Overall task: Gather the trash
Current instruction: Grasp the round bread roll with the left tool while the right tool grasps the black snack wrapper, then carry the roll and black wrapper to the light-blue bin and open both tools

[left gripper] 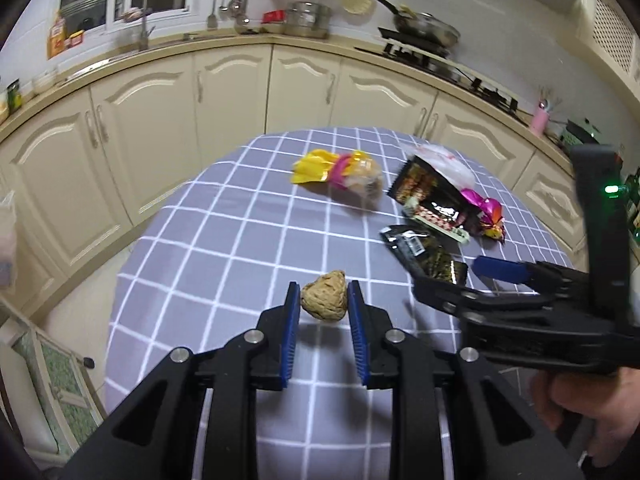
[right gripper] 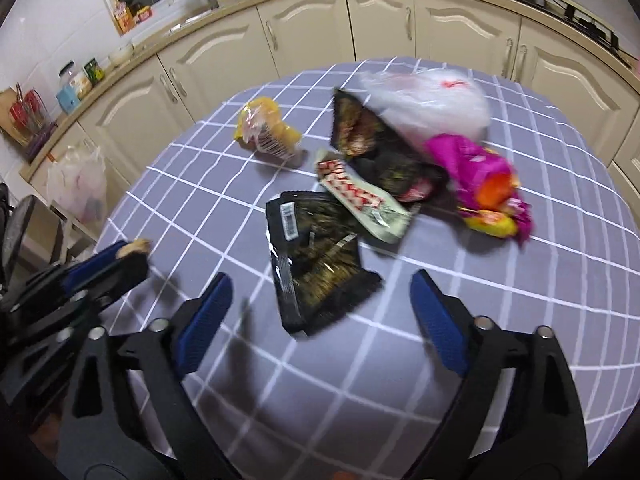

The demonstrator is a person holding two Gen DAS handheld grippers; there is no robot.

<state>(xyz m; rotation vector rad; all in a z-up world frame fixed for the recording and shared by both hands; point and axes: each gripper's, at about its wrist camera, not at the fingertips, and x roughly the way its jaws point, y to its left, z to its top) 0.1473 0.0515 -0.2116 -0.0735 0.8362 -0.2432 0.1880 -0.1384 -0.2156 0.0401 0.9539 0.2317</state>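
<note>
My left gripper (left gripper: 324, 300) is shut on a tan crumpled paper ball (left gripper: 324, 298), held between its blue pads above the grey checked tablecloth (left gripper: 224, 240). It also shows in the right wrist view (right gripper: 134, 246). My right gripper (right gripper: 320, 300) is open and empty, its blue pads on either side of a black snack wrapper (right gripper: 316, 264). Behind that lie a white and red wrapper (right gripper: 360, 200), another black wrapper (right gripper: 372, 140), a pink and orange wrapper (right gripper: 480, 176), a clear plastic bag (right gripper: 428, 100) and a yellow wrapper (right gripper: 266, 128).
The round table stands before cream kitchen cabinets (left gripper: 236, 92). A stove with a pan (left gripper: 424, 28) is at the back right. A white plastic bag (right gripper: 78, 184) hangs at the left below the counter. A chair (left gripper: 52, 376) stands at the lower left.
</note>
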